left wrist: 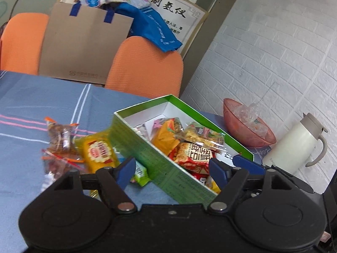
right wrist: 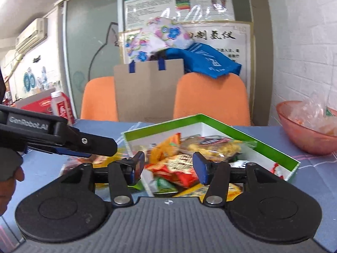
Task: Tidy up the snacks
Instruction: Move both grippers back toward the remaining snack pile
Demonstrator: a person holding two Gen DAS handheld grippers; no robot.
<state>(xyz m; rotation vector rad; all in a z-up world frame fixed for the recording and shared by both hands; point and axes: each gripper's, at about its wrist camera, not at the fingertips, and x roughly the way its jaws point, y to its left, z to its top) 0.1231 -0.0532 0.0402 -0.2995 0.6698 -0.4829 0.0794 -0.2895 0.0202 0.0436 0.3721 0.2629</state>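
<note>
A blue striped cloth covers the surface (left wrist: pixel 31 97), where a green-walled cardboard box (left wrist: pixel 147 154) holds most snack packets. The yellow wrapped snack (left wrist: pixel 100 152) lies just outside it. Left gripper (left wrist: pixel 172 171) and right gripper (right wrist: pixel 168 166) hover with fingers spread, empty. Next, probably: pinch that loose packet.

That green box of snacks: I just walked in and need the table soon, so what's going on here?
A person with a gripper in each hand is sorting snacks into the green box. It already holds several packets. The left gripper and right gripper are both open and hold nothing. A yellow packet and some clear-wrapped snacks lie outside the box on the blue tablecloth.
</note>
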